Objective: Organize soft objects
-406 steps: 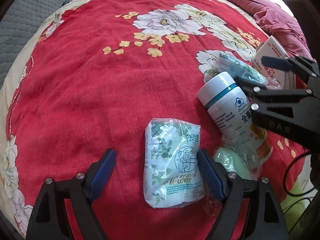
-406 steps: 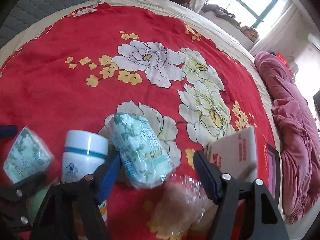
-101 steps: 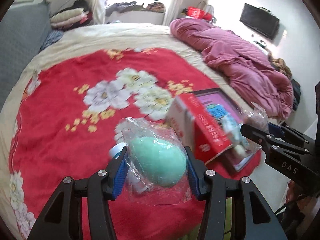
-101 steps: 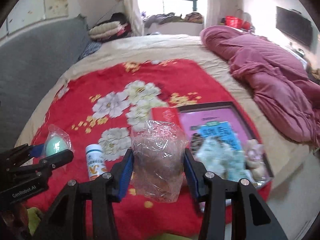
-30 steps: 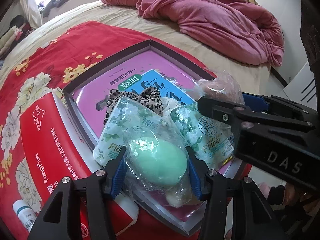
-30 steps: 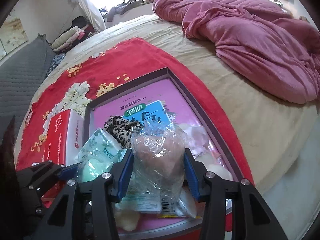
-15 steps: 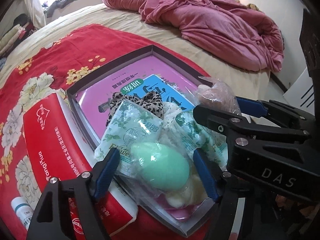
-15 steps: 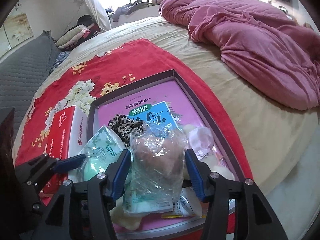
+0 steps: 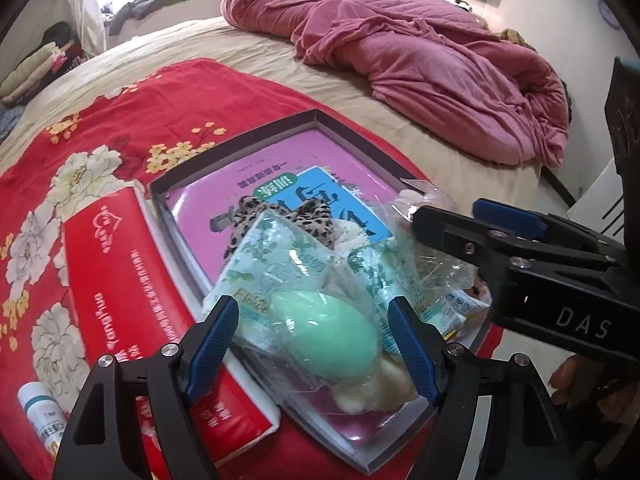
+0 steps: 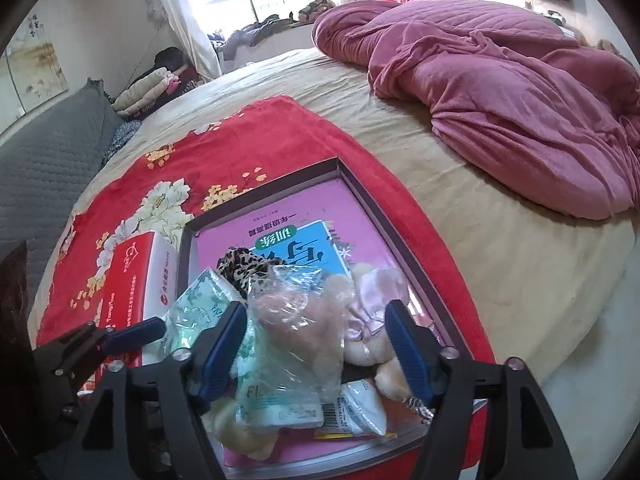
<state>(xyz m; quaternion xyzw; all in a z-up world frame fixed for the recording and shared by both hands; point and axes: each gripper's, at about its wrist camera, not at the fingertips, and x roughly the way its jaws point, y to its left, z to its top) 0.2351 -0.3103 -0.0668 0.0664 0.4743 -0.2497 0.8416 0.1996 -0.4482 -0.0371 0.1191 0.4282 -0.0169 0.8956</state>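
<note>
A shallow grey-rimmed box [image 9: 240,139] with a pink lining lies on the red floral blanket [image 9: 132,120]. In it lie tissue packs [image 9: 276,256], a leopard-print cloth [image 9: 280,212] and a plush toy [image 10: 372,300]. My left gripper [image 9: 314,330] is open, its jaws either side of a bagged green egg-shaped sponge [image 9: 326,334] resting in the box. My right gripper [image 10: 316,340] is open around a bagged beige sponge [image 10: 300,320] lying on the pile. The box rim also shows in the right wrist view [image 10: 384,208].
A red tissue box [image 9: 120,280] lies left of the box. A white bottle [image 9: 42,412] lies at the far left. A pink quilt [image 9: 420,52] is heaped at the back right. The bed edge [image 10: 580,320] drops off to the right.
Both grippers have opened and let go of the bagged sponges, which now rest in the box. Both have drawn back and up a little.
</note>
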